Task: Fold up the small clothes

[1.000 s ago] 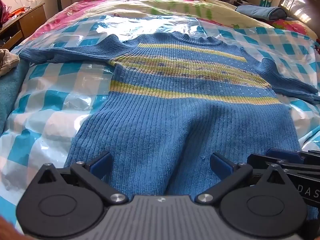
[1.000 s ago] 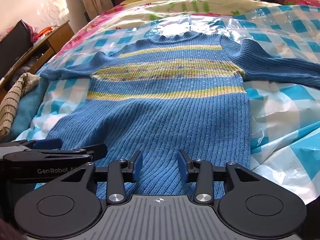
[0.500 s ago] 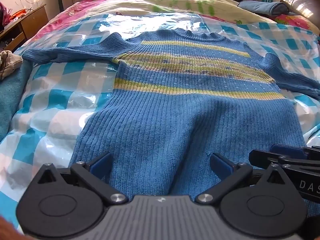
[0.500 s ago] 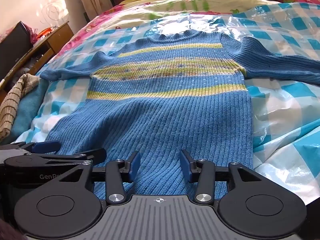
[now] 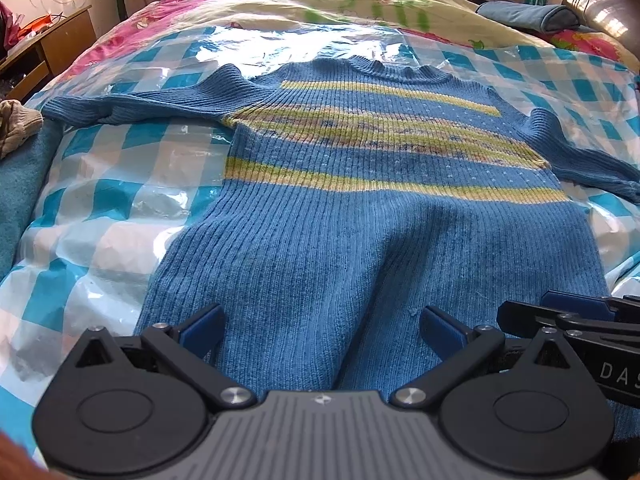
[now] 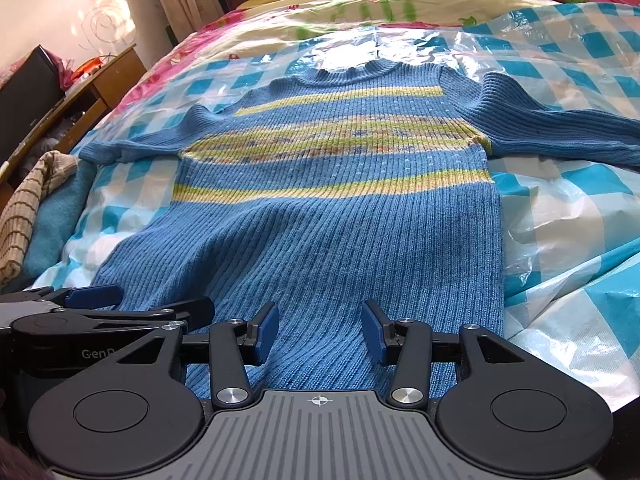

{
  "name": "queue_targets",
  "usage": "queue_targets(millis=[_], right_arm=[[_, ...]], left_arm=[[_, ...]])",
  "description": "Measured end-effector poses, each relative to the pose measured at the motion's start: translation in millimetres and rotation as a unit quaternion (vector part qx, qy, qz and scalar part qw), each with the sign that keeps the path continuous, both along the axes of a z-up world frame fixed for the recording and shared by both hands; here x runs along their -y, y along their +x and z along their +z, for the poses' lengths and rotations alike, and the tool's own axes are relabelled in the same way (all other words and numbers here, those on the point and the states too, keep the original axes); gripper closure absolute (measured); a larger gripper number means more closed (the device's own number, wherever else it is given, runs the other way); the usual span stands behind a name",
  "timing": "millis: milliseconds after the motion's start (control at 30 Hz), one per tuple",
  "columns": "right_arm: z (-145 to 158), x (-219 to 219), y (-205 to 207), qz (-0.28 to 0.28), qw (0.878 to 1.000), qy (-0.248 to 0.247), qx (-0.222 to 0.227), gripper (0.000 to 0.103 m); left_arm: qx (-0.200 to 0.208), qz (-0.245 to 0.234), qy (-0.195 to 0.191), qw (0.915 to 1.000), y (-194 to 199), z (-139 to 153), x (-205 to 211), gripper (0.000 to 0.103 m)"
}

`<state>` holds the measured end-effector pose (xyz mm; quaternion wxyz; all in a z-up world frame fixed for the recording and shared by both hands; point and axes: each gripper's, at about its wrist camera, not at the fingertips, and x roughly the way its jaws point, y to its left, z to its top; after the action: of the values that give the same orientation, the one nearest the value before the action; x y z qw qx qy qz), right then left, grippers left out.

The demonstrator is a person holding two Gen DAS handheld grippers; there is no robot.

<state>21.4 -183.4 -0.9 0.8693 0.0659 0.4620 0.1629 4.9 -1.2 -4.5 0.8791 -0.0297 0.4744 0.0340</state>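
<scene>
We hold both grippers low over the hem end of a blue ribbed sweater (image 5: 360, 216) that lies flat, front up, on a blue-and-white checked plastic sheet (image 5: 100, 216) spread over the bed. Our left gripper (image 5: 322, 330) has its jaws wide apart, with the sweater's lower body running out ahead between them and a raised fold of knit rising straight in front of the gap. Our right gripper (image 6: 318, 332) also stands with its jaws apart, though less widely, and the hem area lies between and under its fingertips. Nothing is clamped in either one. Ahead of both jaws the yellow stripes cross the chest, the collar lies farthest away, and the sleeves stretch out to either side. The two grippers sit just beside each other, each showing at the edge of the other's view.
</scene>
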Motion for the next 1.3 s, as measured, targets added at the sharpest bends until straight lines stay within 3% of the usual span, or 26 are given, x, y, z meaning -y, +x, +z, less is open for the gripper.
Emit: queue_targets(millis=[1300], right_arm=[[-1.9, 7.2, -0.3, -0.007, 1.000, 0.018, -0.001, 0.056]], left_arm=[[-0.008, 0.001, -0.010, 0.9999, 0.8, 1.0, 1.3, 0.000]])
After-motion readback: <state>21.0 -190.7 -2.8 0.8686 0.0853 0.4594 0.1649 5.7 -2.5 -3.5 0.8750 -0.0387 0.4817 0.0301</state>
